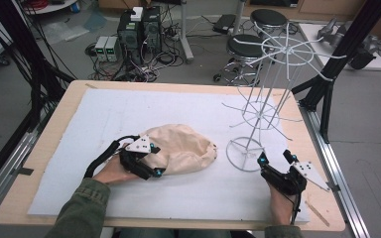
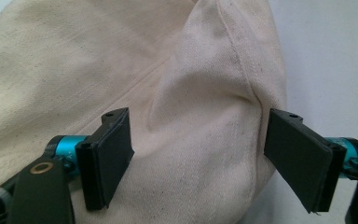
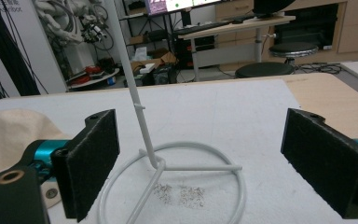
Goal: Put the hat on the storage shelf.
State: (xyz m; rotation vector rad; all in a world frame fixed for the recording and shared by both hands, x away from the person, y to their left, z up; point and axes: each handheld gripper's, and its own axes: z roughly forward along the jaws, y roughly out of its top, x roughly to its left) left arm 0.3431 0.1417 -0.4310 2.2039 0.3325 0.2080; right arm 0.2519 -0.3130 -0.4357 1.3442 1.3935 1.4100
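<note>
A cream cloth hat (image 1: pixel 181 148) lies crumpled on the white mat near the table's middle. My left gripper (image 1: pixel 154 159) is at the hat's near left edge, open, its jaws straddling a fold of the cream cloth (image 2: pixel 200 135) without closing on it. A white wire stand (image 1: pixel 265 106) rises at the right, with a round base ring (image 1: pixel 245 154) on the mat. My right gripper (image 1: pixel 276 157) sits just right of that ring, open. In the right gripper view the stand's pole (image 3: pixel 137 107) and the base ring (image 3: pixel 177 186) lie between the wide-apart jaws, untouched.
The white mat (image 1: pixel 104 119) covers most of the wooden table (image 1: pixel 69 99). Black frame posts (image 1: pixel 327 74) stand at the table's right edge. Stools (image 1: pixel 245 47), computers and cables sit on the floor beyond the far edge.
</note>
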